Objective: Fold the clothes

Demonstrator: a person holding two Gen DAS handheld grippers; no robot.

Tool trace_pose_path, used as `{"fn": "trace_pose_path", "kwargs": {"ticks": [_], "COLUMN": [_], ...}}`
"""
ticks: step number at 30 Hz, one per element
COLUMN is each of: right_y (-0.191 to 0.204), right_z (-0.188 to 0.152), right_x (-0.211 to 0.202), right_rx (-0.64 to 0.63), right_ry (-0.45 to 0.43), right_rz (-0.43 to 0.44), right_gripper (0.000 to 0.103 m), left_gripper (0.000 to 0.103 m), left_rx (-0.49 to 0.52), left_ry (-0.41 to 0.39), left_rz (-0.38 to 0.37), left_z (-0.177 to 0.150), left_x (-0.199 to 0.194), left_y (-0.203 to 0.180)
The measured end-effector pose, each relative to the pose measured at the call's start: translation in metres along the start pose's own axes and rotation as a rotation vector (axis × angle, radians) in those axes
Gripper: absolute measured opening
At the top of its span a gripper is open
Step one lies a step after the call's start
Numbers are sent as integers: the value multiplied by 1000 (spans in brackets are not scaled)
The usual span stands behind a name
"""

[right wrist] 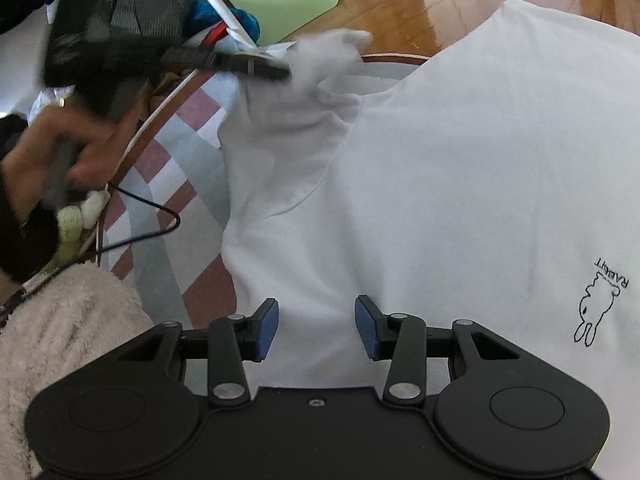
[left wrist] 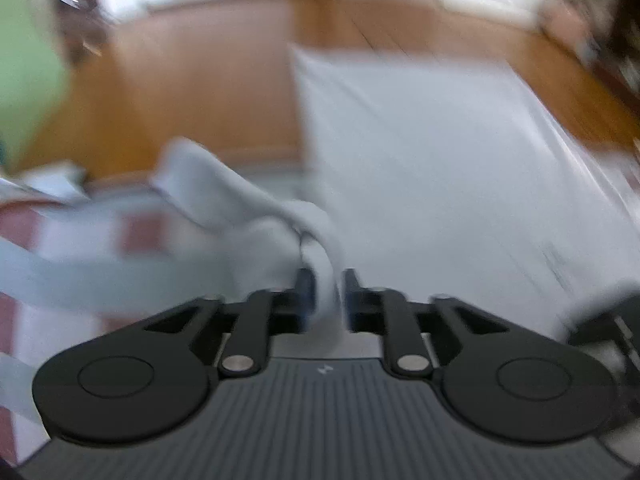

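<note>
Gripping a bunched fold of white sleeve, the left gripper (left wrist: pixel 327 296) is seen low in the centre of its own blurred view — cloth is pinched between its two pads. In the right wrist view the same tool appears at upper left, with the sleeve (right wrist: pixel 320 60) lifted off the patterned rug (right wrist: pixel 180 168). The white T-shirt (right wrist: pixel 460 160) is spread flat over the rug, filling the centre and right of that frame, a small rabbit print (right wrist: pixel 600 304) at lower right. The right gripper (right wrist: pixel 317 328) is held just above the shirt's near edge with its blue pads apart — nothing is caught between them.

Several things could go wrong, it is judged. The pinch holds only a small wad, so the sleeve may slip free if it is pulled fast. The shirt's body is not pinned, so the whole garment may be dragged and creased rather than folded. A black cable (right wrist: pixel 152 216) lying on the rug at left could be snagged.
</note>
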State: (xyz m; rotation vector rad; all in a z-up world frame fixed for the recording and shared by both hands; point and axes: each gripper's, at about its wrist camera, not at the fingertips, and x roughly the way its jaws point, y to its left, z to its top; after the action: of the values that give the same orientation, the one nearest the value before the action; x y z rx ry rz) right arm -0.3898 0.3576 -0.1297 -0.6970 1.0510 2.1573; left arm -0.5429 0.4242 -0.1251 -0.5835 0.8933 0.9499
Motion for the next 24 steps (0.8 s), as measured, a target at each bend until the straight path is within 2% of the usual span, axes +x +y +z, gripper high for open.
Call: {"fn": "trace_pose_path", "kwargs": {"ticks": [1, 3, 4, 7, 9, 10, 12, 14, 15, 17, 19, 21, 22, 23, 24], "right_y": [-1, -3, -4, -2, -1, -1, -2, -2, -3, -2, -2, -3, -3, -3, -3], "right_z": [-1, -1, -1, -1, -2, -3, -4, -4, -5, -5, -6, -6, -6, -6, -6], "right_x": [-1, -2, -3, -2, -4, -4, -5, -5, -5, -5, -7, -8, -8, -8, -8], "right_rx": [10, 24, 26, 12, -5, -8, -10, 3, 8, 9, -1, -7, -7, -9, -10], "right_ry": [-4, -7, -7, -3, -1, -4, -9, -15, -17, -19, -17, -15, -14, -14, -14], "right_rz": [5, 12, 13, 10, 9, 11, 16, 18, 18, 17, 17, 19, 21, 23, 25], "right_gripper": [48, 48, 48, 48, 48, 48, 48, 48, 48, 48, 48, 48, 48, 48, 48], "left_gripper": [58, 58, 58, 59, 64, 65, 66, 66, 66, 66, 66, 66, 64, 50, 12], "left_rx": [1, -7, -19, -182, -308, -357, -419, -443, -447, -462, -478, -495, -495, -480, -460], "left_ry": [56, 117, 118, -23, -111, -138, -151, -125, -98, -33, -4, -53, -79, -84, -83], "left_rz": [-18, -42, -54, -134, -166, -153, -69, 7, 23, 29, -10, -23, -31, -30, -5], "left_z": [-2, -5, -4, 7, 15, 20, 30, 38, 40, 46, 47, 46, 46, 47, 47], "left_x": [7, 17, 18, -2, -11, -11, -1, 20, 32, 58, 79, 87, 90, 91, 91], "left_y": [-8, -14, -14, 16, 41, 54, 77, 99, 107, 117, 120, 119, 117, 115, 112]}}
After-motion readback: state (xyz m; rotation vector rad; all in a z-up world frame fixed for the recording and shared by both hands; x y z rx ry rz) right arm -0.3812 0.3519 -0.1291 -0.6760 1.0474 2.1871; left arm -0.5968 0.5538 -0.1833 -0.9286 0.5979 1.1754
